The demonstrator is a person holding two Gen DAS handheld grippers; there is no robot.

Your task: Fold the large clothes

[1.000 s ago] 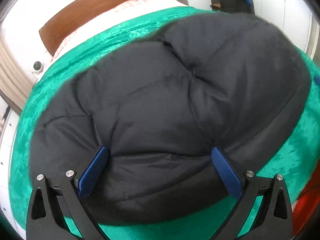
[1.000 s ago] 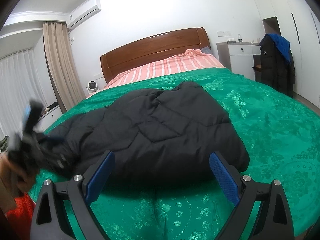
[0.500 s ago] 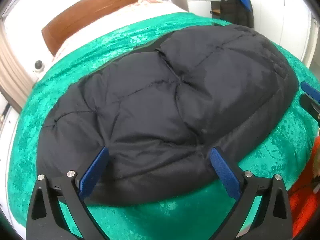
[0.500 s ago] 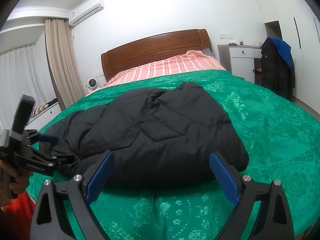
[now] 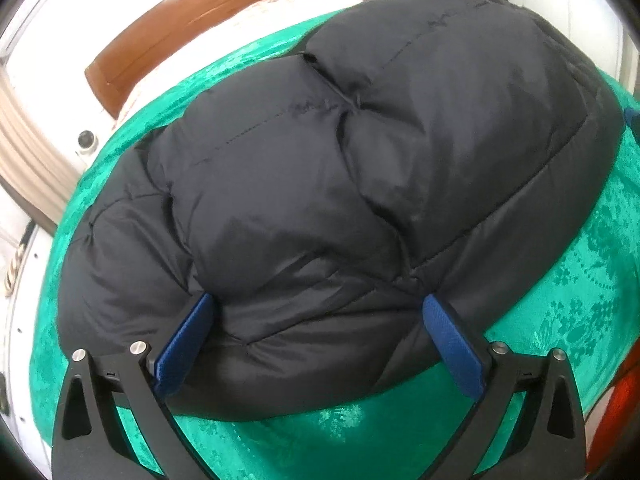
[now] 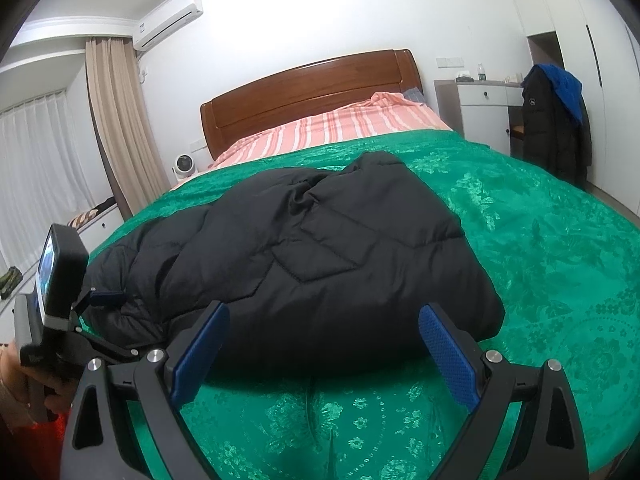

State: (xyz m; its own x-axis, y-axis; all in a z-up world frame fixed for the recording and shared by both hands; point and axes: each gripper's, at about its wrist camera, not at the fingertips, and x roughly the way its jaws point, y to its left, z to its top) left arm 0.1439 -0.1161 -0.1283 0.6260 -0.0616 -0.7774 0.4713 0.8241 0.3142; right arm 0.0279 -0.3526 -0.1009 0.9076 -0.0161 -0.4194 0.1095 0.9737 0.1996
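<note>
i keep left gripper (image 5: 316, 320) wide over near edge of black quilted puffer jacket (image 5: 340, 184), right gripper (image 6: 324, 328) wide too, w/ nothing held, ready to pinch hem.

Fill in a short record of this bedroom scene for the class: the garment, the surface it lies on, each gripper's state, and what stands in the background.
garment: black puffer jacket, bundled in a thick mound
surface: green bedspread over the bed
left gripper: open, fingers at the jacket's near edge, not closed on it
right gripper: open, just short of the jacket's near edge
background: wooden headboard, striped pink sheet, white dresser, dark coat hanging by the dresser
</note>
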